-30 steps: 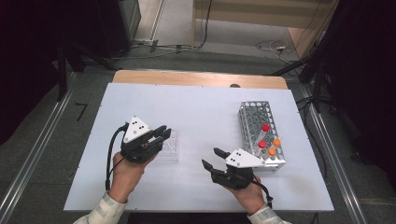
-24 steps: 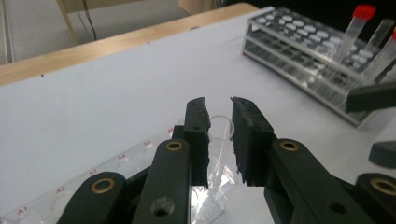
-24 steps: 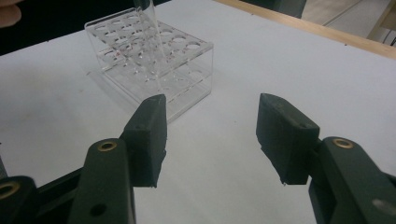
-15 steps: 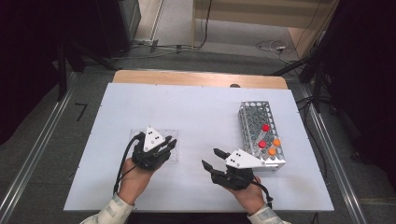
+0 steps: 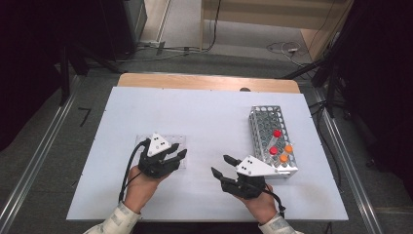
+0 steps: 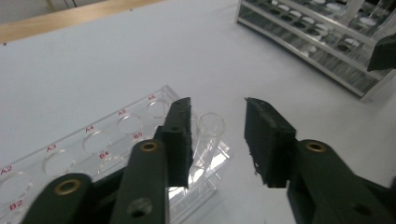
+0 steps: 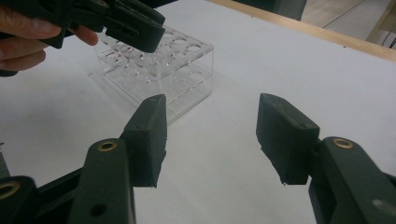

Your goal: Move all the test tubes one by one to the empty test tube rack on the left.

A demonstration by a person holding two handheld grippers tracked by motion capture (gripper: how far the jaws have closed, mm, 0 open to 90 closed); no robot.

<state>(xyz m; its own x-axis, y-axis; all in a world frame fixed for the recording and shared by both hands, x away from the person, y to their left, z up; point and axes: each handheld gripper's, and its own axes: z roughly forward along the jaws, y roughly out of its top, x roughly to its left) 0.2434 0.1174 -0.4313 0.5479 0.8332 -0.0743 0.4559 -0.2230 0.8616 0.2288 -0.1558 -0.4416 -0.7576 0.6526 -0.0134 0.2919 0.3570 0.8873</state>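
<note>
Clear tube [image 6: 208,135] now sits in the acrylic rack [image 6: 116,140], end hole. My left fingers [image 6: 180,135] have just been opening, nothing pinched. Right fingers [image 7: 285,135] open, idle beside rack. Lift left straight up w/o nudging tube.

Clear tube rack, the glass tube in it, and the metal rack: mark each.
clear tube rack [image 6: 93,144], left gripper view, labelled top plate.
glass tube [image 6: 210,125], left gripper view, open rim.
metal rack [image 5: 263,127], high view, perforated top.
</note>
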